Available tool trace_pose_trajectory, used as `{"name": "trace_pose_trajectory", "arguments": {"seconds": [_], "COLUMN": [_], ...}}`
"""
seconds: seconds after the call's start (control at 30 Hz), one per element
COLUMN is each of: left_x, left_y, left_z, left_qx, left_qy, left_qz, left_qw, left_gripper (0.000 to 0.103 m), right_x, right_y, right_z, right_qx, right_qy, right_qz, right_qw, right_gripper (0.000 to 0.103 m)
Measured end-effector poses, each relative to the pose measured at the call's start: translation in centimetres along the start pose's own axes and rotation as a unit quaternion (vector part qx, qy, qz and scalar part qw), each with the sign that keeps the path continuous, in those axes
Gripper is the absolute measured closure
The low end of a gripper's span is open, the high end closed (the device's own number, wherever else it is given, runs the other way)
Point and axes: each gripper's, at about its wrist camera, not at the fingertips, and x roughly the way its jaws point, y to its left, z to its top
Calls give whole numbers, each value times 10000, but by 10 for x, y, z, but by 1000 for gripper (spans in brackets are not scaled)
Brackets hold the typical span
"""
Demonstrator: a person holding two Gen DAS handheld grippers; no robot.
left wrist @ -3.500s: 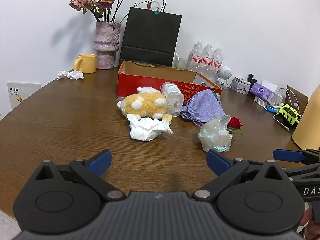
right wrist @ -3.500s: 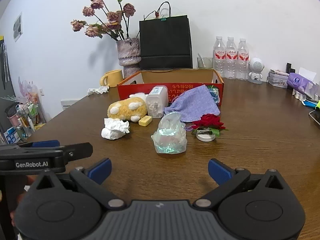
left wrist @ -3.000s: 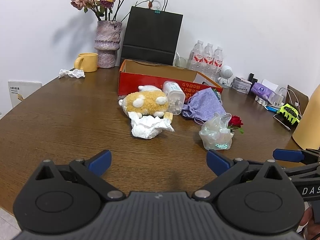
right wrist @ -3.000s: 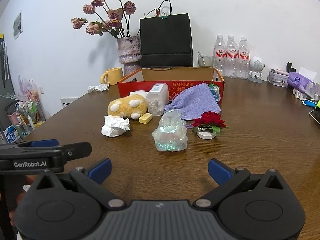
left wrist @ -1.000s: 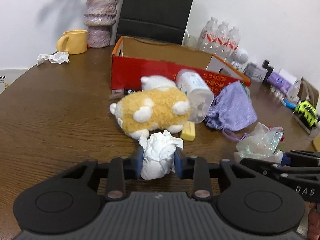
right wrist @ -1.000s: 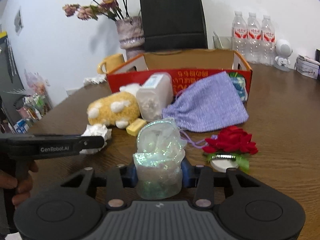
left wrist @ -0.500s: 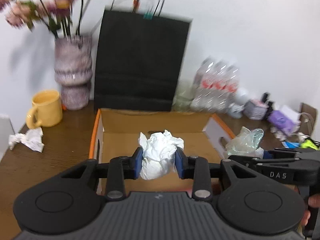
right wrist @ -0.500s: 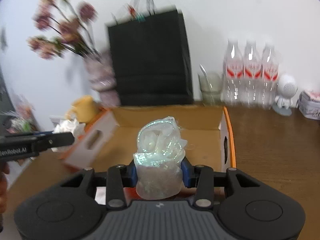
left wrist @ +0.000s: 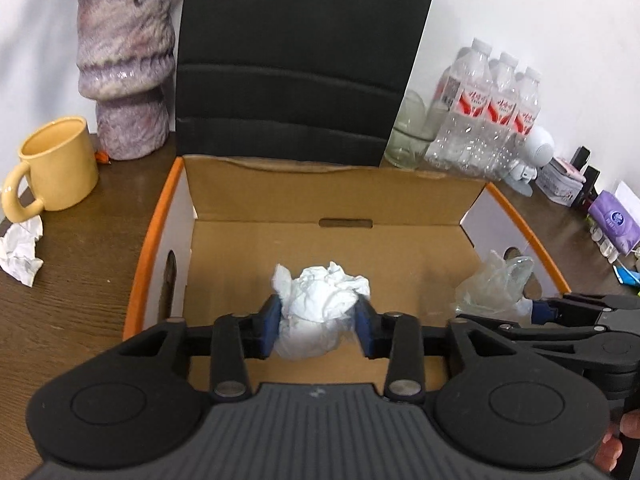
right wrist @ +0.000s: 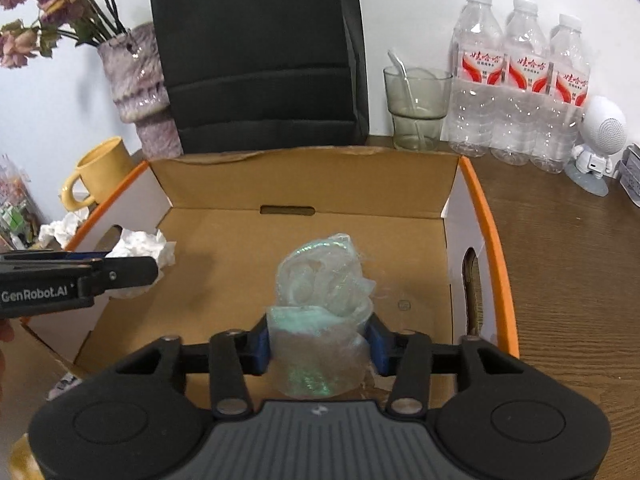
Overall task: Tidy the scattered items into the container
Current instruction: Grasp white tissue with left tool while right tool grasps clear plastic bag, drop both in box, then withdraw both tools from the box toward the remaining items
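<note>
Both over the open cardboard box (left wrist: 472, 200). Left gripper (left wrist: 318, 326) opening, white paper ball (left wrist: 320, 308) between its blue pads, right pad just off it. Right gripper (right wrist: 320, 338) opening too, shiny plastic bag (right wrist: 324, 304) between its pads.

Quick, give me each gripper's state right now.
Left gripper: jaws opening, crumpled tissue between them, over the box.
Right gripper: jaws opening, plastic bag between them.

Mug (left wrist: 56, 164) left of box (left wrist: 328, 196), bottles (left wrist: 492, 120) behind right
</note>
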Motion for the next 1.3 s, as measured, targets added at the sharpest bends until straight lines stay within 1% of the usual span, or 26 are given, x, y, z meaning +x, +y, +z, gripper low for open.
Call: {"name": "trace_pose_trajectory", "arguments": {"seconds": [0.03, 0.07, 0.1, 0.13, 0.17, 0.2, 0.3, 0.57, 0.83, 1.07, 1.3], "left_x": [1, 0, -2, -5, -8, -12, -21, -44, -85, -127, -160], "left_y": [-1, -2, -3, -3, -3, -2, 0, -3, -6, -8, -13], "left_z": [-1, -1, -2, -3, -3, -3, -3, -10, -31, -63, -120], "left_qx": [28, 57, 103, 153, 187, 191, 119, 102, 115, 125, 136], "left_qy": [39, 40, -6, -70, -136, -180, -237, -334, -572, -802, -891], "left_qz": [57, 177, 291, 373, 410, 421, 388, 342, 255, 129, -72], "left_qw": [10000, 9998, 9995, 9992, 9989, 9988, 9989, 9988, 9980, 9966, 9959], "left_gripper": [34, 15, 3, 0, 0, 0, 0, 0, 0, 0, 0], "right_x": [0, -1, -2, -4, -6, -9, -17, -46, -87, -133, -163], "right_y": [1, 1, 2, 3, 5, 7, 11, 14, 12, 13, 11], "right_z": [0, -1, -2, -2, -2, -2, -4, -8, -23, -57, -113], "right_qx": [-17, -28, -43, -74, -126, -180, -294, -217, -84, -193, -235], "right_qy": [11, -2, -23, -45, -73, -106, -159, -368, -645, -953, -1035], "right_qz": [-35, 1, 49, 51, 1, -63, -230, -208, -176, -186, -275], "right_qw": [10000, 10000, 10000, 9999, 9999, 9998, 9992, 9989, 9977, 9951, 9940], "right_gripper": [31, 21, 12, 8, 2, 0, 0, 0, 0, 0, 0]}}
